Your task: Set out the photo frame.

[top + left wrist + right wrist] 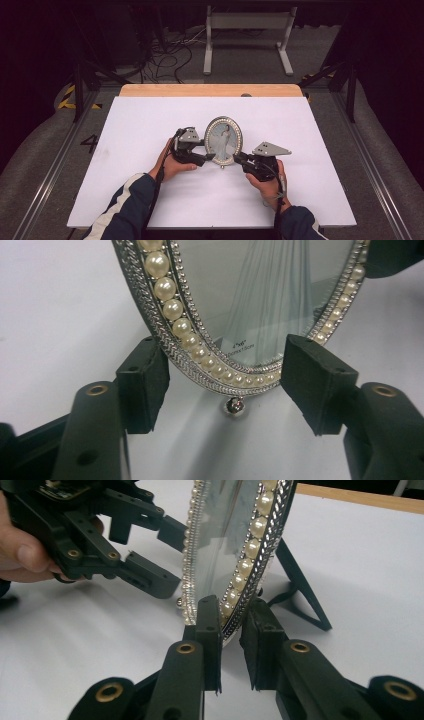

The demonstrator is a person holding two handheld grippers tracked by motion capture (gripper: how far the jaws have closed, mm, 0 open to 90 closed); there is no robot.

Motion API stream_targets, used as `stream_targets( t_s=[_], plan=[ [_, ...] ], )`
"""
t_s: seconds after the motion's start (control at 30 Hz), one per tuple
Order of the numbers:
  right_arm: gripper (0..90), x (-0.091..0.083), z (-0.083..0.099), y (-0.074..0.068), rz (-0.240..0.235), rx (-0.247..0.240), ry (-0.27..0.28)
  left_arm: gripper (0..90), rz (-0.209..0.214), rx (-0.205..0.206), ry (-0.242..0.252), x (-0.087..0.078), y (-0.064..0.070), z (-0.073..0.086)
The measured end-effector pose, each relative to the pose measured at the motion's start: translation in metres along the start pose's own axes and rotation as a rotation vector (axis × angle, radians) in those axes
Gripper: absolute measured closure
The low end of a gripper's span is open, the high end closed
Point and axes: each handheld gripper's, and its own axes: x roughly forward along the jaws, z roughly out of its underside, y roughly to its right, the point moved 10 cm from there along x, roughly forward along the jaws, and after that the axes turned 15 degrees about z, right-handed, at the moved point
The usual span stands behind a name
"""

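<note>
**Oval frame standing, one grip on, one not yet**

I hold a hand-held gripper in each hand, and between them stands the oval picture frame [223, 140] with its pearl border, upright near the middle of the white surface [140, 120]. Its black back stand [299, 587] is opened behind it and rests on the surface, so I judge the frame can already stand alone.

My right hand-held gripper [231, 630] is clenched on the lower edge of the frame — in the right gripper view one pad [209, 622] lies on the glass side and the other on the back side, with the pearl rim pinched between them. My left hand-held gripper [225, 382] is released: its two pads [142, 382] stand apart on either side of the frame's bottom curve, near the rim, but I cannot see that they press it. The small silver ball foot [234, 405] at the bottom of the frame hangs just above the surface or touches it; I cannot tell which.

So, as I judge it, the setting up is mostly done — the frame is upright and the stand is out. What is left is small: to check that the frame sits stable on foot and stand, then to loosen the right grip and take both hands away without tipping it.
</note>
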Motion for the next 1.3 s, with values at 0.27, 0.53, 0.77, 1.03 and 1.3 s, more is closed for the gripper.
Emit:
stream_targets(
  t_s=[0.27,0.53,0.77,1.03,1.3],
  plan=[
    [70.5,-0.003,-0.004,-0.001,0.016,-0.006,0.020,32.8,-0.041,0.007,0.048,-0.005,-0.008,-0.012],
    [62.0,-0.006,-0.008,0.004,0.044,0.013,0.038,30.7,-0.064,0.044,0.075,-0.002,-0.012,-0.019],
    [74.8,-0.006,-0.009,0.004,0.062,-0.003,0.046,45.4,-0.062,0.029,0.068,-0.003,-0.008,-0.019],
    [78.4,-0.003,-0.010,0.008,0.066,0.012,0.043,48.6,-0.090,0.033,0.036,-0.011,-0.003,-0.014],
    [77.4,0.001,-0.015,0.005,0.065,0.020,0.056,53.1,-0.104,-0.013,0.037,-0.015,-0.002,-0.003]
  ],
)
